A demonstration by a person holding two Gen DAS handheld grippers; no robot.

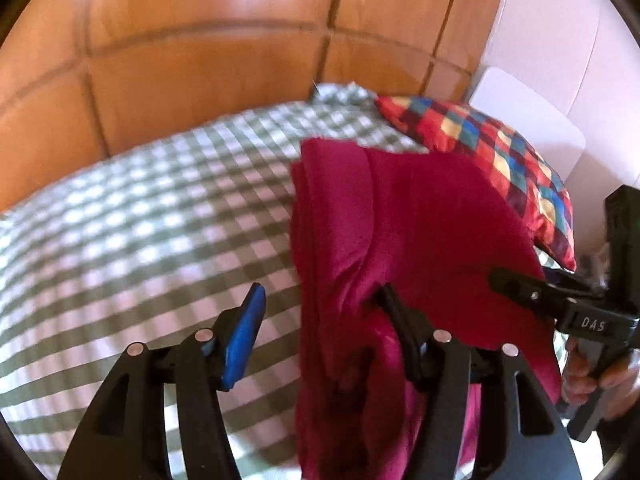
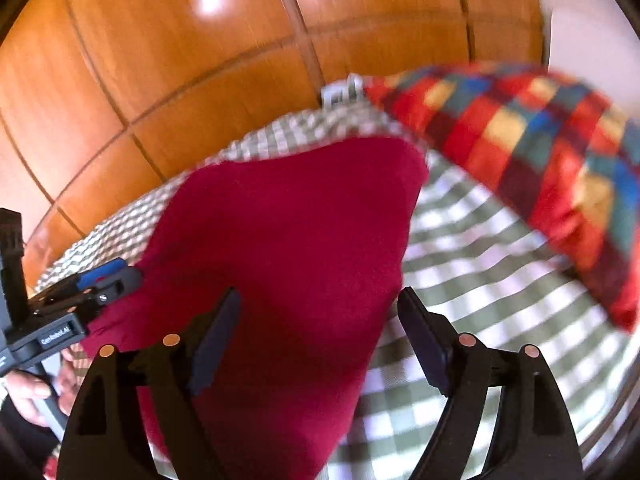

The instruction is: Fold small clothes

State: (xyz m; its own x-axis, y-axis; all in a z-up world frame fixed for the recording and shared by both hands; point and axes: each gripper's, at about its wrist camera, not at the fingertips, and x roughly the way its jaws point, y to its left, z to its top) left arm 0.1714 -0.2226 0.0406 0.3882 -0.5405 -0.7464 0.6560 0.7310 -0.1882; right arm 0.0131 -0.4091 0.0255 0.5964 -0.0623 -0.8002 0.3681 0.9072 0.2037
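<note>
- we see the crimson garment (image 1: 420, 232) lying on the checked bed cover (image 1: 140, 216), beside a bright plaid pillow (image 1: 492, 152).
- our left gripper (image 1: 320, 312) has its jaws spread wide; the garment's bunched edge drapes over its right finger.
- our right gripper (image 2: 320, 312) is also wide apart, gripping nothing, the cloth between its jaws.
- a wooden wardrobe (image 2: 200, 80) stands behind the bed.

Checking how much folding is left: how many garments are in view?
1. A crimson garment lies on the checked bedspread, beside the multicoloured pillow, between the open right tongs. Its folds may hide others.
</note>
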